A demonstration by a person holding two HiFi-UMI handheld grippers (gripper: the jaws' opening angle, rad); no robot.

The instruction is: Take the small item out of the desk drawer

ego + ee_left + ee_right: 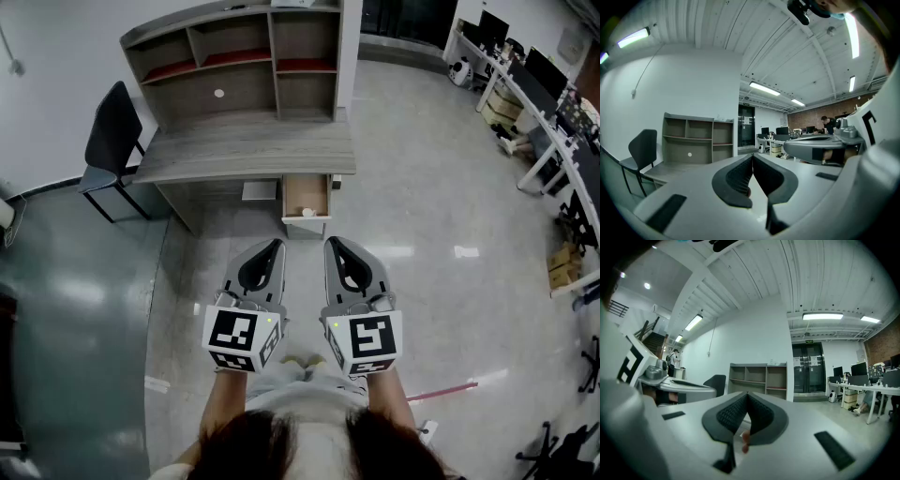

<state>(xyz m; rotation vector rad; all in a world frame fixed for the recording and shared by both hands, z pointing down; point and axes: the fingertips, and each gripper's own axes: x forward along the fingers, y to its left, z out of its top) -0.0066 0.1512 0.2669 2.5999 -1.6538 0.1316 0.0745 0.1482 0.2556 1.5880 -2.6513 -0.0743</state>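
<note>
Wooden desk drawer (pixel 305 194) stands open, small white item (pixel 308 213) inside.

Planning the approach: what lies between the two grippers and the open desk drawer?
Only bare floor: in the head view nothing stands between the left gripper, the right gripper and the open drawer holding the small item.
</note>
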